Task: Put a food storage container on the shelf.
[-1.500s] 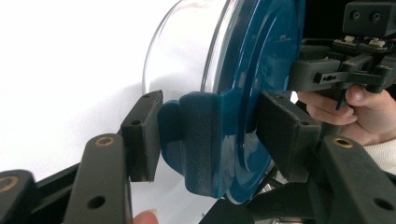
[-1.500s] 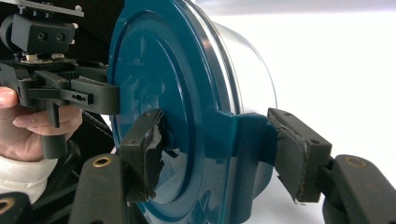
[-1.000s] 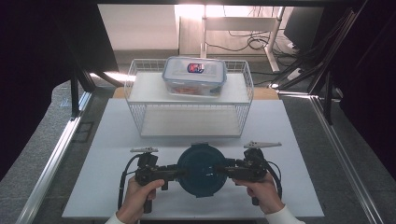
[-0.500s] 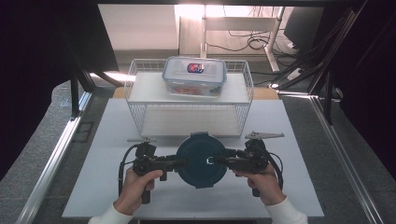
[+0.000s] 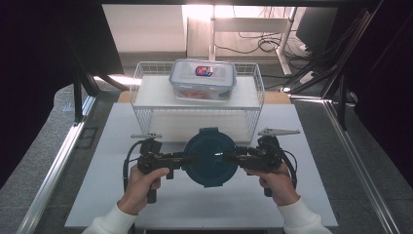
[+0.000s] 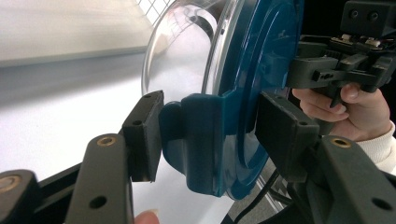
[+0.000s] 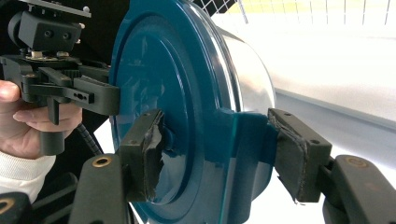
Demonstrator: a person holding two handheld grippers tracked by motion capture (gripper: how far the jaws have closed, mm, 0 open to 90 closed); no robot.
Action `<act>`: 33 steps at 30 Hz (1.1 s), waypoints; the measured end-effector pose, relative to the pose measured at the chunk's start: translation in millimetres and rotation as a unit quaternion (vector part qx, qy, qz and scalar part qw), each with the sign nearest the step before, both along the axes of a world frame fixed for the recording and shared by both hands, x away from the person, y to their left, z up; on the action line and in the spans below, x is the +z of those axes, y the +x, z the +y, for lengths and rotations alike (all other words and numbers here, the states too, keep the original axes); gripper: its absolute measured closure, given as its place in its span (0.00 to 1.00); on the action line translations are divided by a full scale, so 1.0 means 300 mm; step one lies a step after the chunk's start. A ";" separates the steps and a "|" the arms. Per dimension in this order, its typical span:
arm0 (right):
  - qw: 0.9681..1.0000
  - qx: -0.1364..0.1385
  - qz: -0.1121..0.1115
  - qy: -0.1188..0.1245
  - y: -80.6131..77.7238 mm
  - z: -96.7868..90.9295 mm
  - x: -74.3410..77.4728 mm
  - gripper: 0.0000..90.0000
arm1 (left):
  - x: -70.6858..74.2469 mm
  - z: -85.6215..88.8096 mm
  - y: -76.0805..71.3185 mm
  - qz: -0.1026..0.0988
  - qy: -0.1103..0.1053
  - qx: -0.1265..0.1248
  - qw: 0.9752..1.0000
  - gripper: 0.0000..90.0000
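surface (image 5: pixel 122 195): white board, bare at the near half; grey floor strips and metal rails flank it left and right.
wire basket (image 5: pixel 141 105): sits at the far half of the surface, open-topped, tall walls; its near wall stands just beyond the round container.
rectangular box (image 5: pixel 202 79): clear, lidded, resting on the basket's shelf at centre; well apart from the round container.
round container (image 5: pixel 210 157): clear bowl body with blue snap lid, held above the surface between the two tools, just in front of the basket.
handling: judged light and stiff; glossy plastic, likely slippery on the smooth walls. Lid tabs are the sensible hold, flat and thick enough for pads.
left tool (image 6: pixel 205 126): clamped on the left lid tab, pads on both faces.
right tool (image 7: pixel 217 149): clamped across the opposite tab; pad rubber looks torn, so grip there may be weaker.
clearance: open room toward the person and upward; the basket rim is the edge to clear if going forward.
risk: uneven lift could twist a tab out.
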State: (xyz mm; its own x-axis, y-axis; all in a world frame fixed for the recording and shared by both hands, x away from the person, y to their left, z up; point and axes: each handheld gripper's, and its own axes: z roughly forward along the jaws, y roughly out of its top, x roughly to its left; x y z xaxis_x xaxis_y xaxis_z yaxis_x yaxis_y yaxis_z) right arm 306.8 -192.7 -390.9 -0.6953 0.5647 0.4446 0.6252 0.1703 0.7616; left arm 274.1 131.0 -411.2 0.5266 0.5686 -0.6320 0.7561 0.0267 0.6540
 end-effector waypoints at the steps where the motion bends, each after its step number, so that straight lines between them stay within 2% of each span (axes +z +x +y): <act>1: 1.000 0.000 0.000 0.000 0.000 0.000 0.000 0.43 | 0.000 0.000 0.000 0.000 0.000 0.000 1.000 0.48; 9: 1.000 -0.004 -0.006 -0.001 0.019 -0.002 0.034 0.43 | 0.023 0.003 0.029 0.000 -0.011 -0.003 1.000 0.48; 15: 1.000 -0.003 -0.021 0.004 0.038 0.006 0.078 0.43 | 0.078 0.015 0.052 -0.017 -0.008 -0.002 1.000 0.48; 16: 1.000 -0.002 -0.029 0.006 0.045 0.011 0.099 0.43 | 0.091 0.019 0.055 -0.019 -0.010 -0.002 1.000 0.49; 19: 0.999 -0.001 -0.032 0.010 0.054 0.014 0.117 0.43 | 0.114 0.031 0.061 -0.028 -0.021 0.004 0.999 0.49; 23: 0.999 -0.001 -0.041 0.011 0.072 0.024 0.146 0.43 | 0.129 0.041 0.077 -0.028 -0.029 0.008 0.999 0.50; 33: 0.999 0.000 -0.046 0.021 0.109 0.038 0.185 0.43 | 0.196 0.051 0.110 -0.047 -0.014 0.015 0.999 0.49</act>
State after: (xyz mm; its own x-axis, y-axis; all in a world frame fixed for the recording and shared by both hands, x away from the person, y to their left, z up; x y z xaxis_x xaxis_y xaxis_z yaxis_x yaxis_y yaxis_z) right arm 339.6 -181.4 -335.6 -0.7346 0.5459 0.4029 0.5525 0.1367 0.8222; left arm 307.0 146.4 -352.5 0.5679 0.5668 -0.5968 0.6898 0.0678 0.7208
